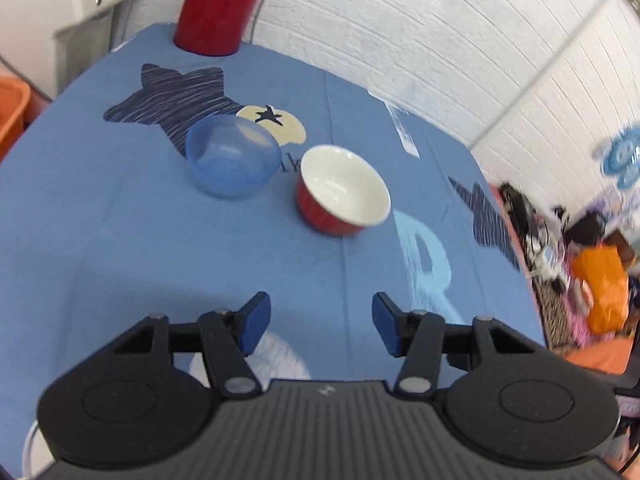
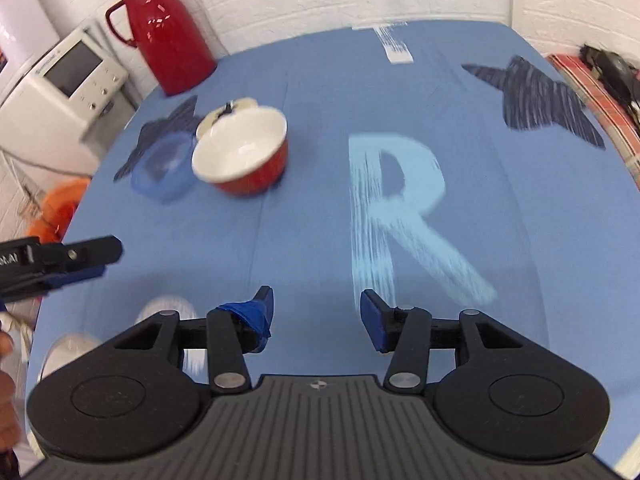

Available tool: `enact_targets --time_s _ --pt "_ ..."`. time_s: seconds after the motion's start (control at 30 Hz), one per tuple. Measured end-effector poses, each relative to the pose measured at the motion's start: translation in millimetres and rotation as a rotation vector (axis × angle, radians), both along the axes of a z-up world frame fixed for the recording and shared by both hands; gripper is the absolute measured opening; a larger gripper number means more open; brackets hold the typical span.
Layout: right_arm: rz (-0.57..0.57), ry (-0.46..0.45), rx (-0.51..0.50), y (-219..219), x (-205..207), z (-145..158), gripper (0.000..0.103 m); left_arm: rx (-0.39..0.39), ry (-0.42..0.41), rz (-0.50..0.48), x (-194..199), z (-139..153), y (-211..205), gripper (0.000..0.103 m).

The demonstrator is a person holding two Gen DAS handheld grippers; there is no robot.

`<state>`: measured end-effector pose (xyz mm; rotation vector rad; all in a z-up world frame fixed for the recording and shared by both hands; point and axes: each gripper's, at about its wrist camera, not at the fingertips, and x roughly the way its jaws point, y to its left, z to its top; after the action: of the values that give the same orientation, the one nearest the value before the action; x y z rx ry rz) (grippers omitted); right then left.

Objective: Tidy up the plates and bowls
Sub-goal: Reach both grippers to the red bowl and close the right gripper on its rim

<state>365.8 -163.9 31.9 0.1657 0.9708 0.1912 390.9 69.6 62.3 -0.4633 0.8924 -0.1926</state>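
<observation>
Here, on the blue-clothed tabletop (image 1: 120, 240), a red thermos jug (image 1: 218, 4) is standing at the far left corner against the white brick wall, with a white appliance (image 2: 60, 84) sitting just beyond the edge; nearer, a translucent blue plastic bowl (image 1: 233, 156) is resting upright on a dark star print, and just to its right a red bowl with a white inside (image 1: 343, 189) is sitting upright, the two close together but whether they are touching cannot be told; further right, a pale letter R (image 2: 400, 216) is showing on the cloth, and a second dark star (image 2: 536, 100) is lying near the far right edge. The left hand-held gripper (image 1: 321, 322) is hovering over bare cloth short of both bowls, its blue-padded jaws spread apart and gripping nothing; the right hand-held gripper (image 2: 317, 316) is likewise hanging released beside the foot of the R, well apart from the bowls.
</observation>
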Motion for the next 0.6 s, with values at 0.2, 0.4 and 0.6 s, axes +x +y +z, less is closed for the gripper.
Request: enact_targets --time_s 0.2,0.4,0.6 --pt "0.036 -0.099 -0.029 26.5 73.0 5.9 0.033 -0.116 0.045 0.14 61.7 -27.2 1.5 0.054" --pt "0.087 -0.071 -0.131 55.6 133.4 -17.5 0.033 -0.101 0.073 0.202 95.6 -49.2 -3.6 0.054" --pt "0.102 -0.028 -0.171 68.6 159.4 -38.6 0.033 -0.073 0.086 0.206 108.7 -58.3 -8.0 0.054"
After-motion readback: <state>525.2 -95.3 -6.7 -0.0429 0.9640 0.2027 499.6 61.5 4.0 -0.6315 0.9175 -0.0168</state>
